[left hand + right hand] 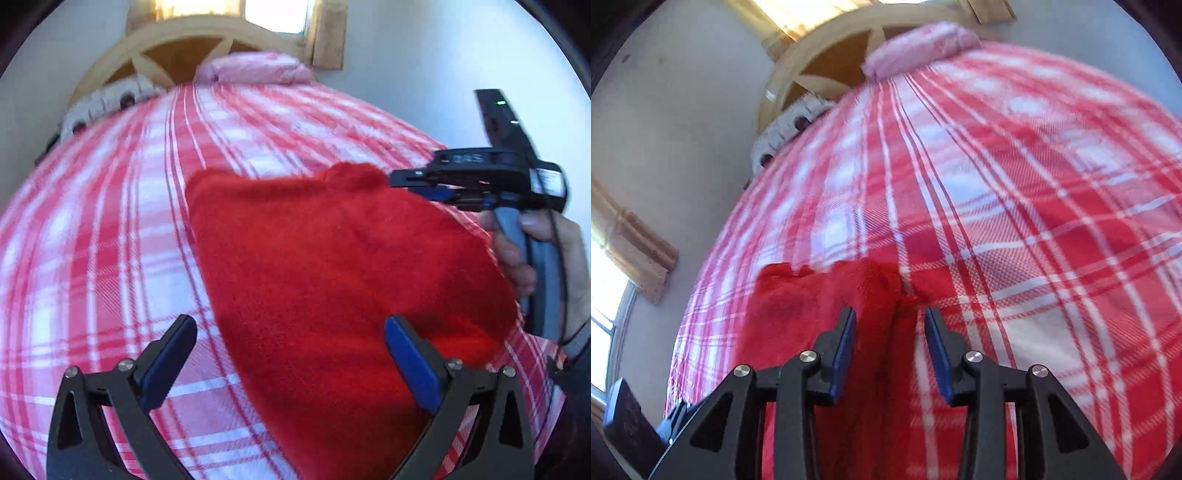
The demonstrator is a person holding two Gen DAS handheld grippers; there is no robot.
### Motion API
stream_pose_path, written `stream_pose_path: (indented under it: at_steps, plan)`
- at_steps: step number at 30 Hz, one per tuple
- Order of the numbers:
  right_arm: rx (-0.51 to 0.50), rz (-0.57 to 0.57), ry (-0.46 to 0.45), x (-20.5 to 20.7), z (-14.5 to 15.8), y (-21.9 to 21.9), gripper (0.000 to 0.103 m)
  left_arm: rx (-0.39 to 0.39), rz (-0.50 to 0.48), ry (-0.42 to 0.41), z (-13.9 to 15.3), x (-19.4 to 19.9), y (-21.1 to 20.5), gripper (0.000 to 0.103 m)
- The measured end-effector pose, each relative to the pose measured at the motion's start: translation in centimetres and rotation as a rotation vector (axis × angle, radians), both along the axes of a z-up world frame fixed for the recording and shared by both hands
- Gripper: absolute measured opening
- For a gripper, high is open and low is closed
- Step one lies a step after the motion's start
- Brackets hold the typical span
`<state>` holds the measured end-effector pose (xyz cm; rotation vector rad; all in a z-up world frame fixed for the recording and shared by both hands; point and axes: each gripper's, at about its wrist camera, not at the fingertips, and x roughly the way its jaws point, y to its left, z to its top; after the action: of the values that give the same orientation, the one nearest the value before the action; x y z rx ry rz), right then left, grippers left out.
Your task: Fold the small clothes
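The left gripper (291, 354) tilts down over the bed (110, 221), fingers spread wide and released. One red garment (332, 277) lies between and beyond them. The right gripper (891, 347) tilts down likewise, fingers parted, straddling the garment's edge without pinching it.

Your right tongs (890, 354) stand partly apart above the folded red fleece garment (827, 306), its right edge between the blue pads (844, 350), which press on nothing. The garment lies on the red-and-white plaid bedspread (1034, 221); a pink pillow (919, 46) rests against the wooden headboard (827, 55).
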<state>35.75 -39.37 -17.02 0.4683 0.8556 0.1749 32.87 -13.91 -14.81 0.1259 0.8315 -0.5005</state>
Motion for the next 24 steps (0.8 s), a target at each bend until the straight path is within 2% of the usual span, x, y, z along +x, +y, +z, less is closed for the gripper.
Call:
stream_pose_path:
  at_steps: [2,4,6,8,9,10,12,16,18,24]
  plan:
    - [-0.005,0.061,-0.087,-2.8,2.4,1.5,0.04,0.028,-0.005,-0.064,0.9,-1.0,-0.1,0.103]
    - [-0.051,0.139,-0.143,-4.9,4.1,3.6,0.04,0.04,0.005,-0.082,1.1,-1.1,0.0,0.103]
    - [-0.066,0.239,-0.158,-6.8,4.4,5.5,0.04,0.017,0.002,-0.07,1.1,-1.1,0.1,0.103]
    - [-0.103,0.333,-0.119,-8.4,3.1,7.2,0.04,0.009,-0.003,-0.05,0.7,-1.2,0.1,0.103]
    - [-0.166,0.329,-0.062,-9.0,1.6,7.5,0.039,0.018,-0.007,-0.041,0.3,-1.2,0.1,0.103]
    - [-0.22,0.307,-0.014,-9.2,0.1,7.4,0.035,0.031,-0.016,-0.027,-0.4,-1.2,-0.1,0.103]
    - [-0.261,0.276,-0.01,-9.7,-1.3,6.9,0.025,0.044,-0.036,0.025,-2.0,-1.2,-0.3,0.103]
    - [-0.283,0.259,0.007,-10.1,-1.0,6.6,0.025,-0.021,-0.011,0.064,-2.8,-1.4,0.4,0.103]
    - [-0.29,0.261,0.014,-10.2,-1.5,6.8,0.025,-0.024,-0.011,0.074,-2.9,-1.7,0.6,0.103]
    - [-0.206,0.216,-0.027,-11.5,-2.0,6.4,0.026,-0.049,0.003,0.09,-3.1,-2.2,0.8,0.103]
